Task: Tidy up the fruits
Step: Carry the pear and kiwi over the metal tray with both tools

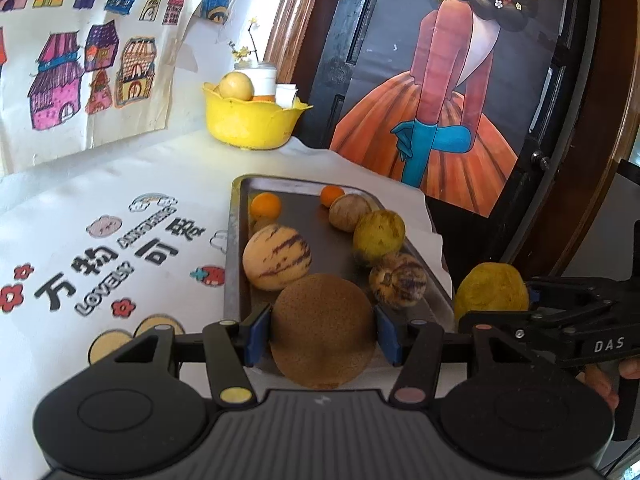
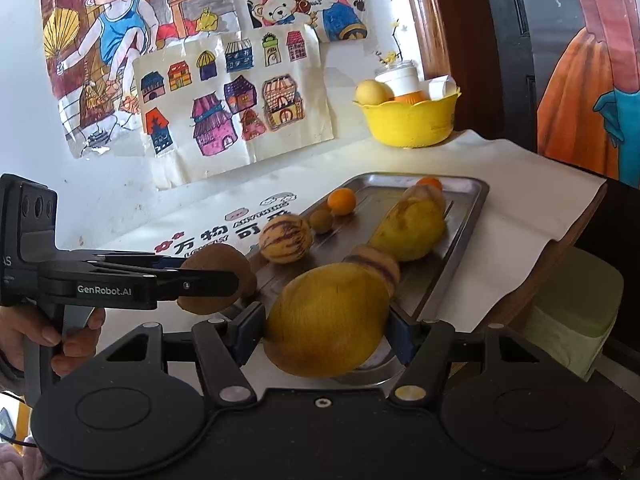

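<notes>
**Q:** What sits nearest you?

**Me:** Brown, rough-skinned round fruit (image 1: 322, 330), clamped between my left gripper (image 1: 322, 334) pads, half open, over the near end of the metal tray (image 1: 236, 240).

**Q:** And the other hand?

**Me:** My right gripper (image 2: 326, 336) is closed about halfway on a large yellow fruit (image 2: 326, 324), above the tray's near edge.

**Q:** Why there?

**Me:** I judge both are headed for the tray, where a striped melon (image 1: 276, 256), oranges and others already line both sides. A yellow bowl (image 1: 248, 120) stands well behind.

Both wrist cameras look forward and down along their fingers, close over the near end of the tray (image 1: 236, 240); both share it and the yellow bowl (image 2: 408, 124).
</notes>
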Demonstrator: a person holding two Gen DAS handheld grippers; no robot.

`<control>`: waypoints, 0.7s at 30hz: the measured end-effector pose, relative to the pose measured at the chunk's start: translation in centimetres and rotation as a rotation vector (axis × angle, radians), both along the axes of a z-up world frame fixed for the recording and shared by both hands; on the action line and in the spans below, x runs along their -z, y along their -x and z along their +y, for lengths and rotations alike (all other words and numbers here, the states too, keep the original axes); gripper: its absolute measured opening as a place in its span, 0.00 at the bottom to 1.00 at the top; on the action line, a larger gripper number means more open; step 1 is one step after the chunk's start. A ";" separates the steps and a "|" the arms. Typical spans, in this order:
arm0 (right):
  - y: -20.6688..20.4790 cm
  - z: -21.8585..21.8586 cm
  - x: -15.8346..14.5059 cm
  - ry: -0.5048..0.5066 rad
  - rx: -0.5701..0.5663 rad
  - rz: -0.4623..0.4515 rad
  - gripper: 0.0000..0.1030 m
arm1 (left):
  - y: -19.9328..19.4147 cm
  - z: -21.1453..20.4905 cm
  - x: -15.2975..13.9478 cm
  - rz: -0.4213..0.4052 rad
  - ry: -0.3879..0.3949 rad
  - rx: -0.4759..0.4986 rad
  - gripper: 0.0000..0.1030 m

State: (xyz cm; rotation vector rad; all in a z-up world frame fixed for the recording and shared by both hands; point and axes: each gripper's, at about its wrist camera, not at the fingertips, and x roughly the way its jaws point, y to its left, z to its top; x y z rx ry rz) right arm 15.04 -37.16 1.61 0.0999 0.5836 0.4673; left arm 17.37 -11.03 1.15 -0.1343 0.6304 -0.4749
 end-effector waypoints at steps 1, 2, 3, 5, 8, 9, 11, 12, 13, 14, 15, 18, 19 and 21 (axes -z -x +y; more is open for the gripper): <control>0.0 0.1 0.2 -0.002 -0.001 0.002 0.59 | 0.0 0.1 0.1 0.005 -0.002 -0.001 0.57; -0.1 0.2 0.3 -0.003 0.002 0.000 0.57 | 0.0 0.2 0.2 0.010 -0.005 -0.003 0.57; -0.1 0.1 0.3 -0.009 0.001 -0.006 0.57 | 0.0 0.3 0.3 0.009 -0.002 -0.003 0.57; -0.3 0.2 0.3 -0.007 -0.001 -0.005 0.57 | 0.0 0.4 0.4 0.008 -0.001 -0.004 0.57; -0.9 0.4 0.5 -0.008 -0.005 -0.016 0.57 | -0.3 0.2 0.4 0.007 -0.004 -0.006 0.57; -1.0 0.4 0.7 -0.017 0.002 -0.015 0.57 | -0.4 0.2 0.4 0.007 -0.006 -0.005 0.57; -1.3 0.5 0.9 -0.031 0.012 -0.018 0.57 | -0.5 0.1 0.4 0.008 -0.006 -0.004 0.57; -1.4 0.5 1.0 -0.037 0.015 -0.021 0.57 | -0.5 0.1 0.4 0.008 -0.008 -0.002 0.57; -1.5 0.5 1.1 -0.043 0.019 -0.021 0.57 | -0.5 0.1 0.4 0.007 -0.010 0.000 0.57; -1.6 0.5 1.2 -0.049 0.021 -0.020 0.57 | -0.6 0.1 0.4 0.005 -0.012 0.002 0.57; -1.7 0.4 1.2 -0.055 0.023 -0.018 0.57 | -0.6 0.2 0.4 0.002 -0.015 0.006 0.57; -1.9 0.3 1.4 -0.077 0.033 -0.016 0.57 | -0.9 0.3 0.4 -0.002 -0.014 0.008 0.58; -1.9 0.3 1.5 -0.079 0.035 -0.018 0.57 | -1.0 0.3 0.3 -0.001 -0.012 0.008 0.58; -2.0 0.4 1.6 -0.080 0.038 -0.026 0.57 | -1.2 0.3 0.3 -0.002 -0.013 0.012 0.58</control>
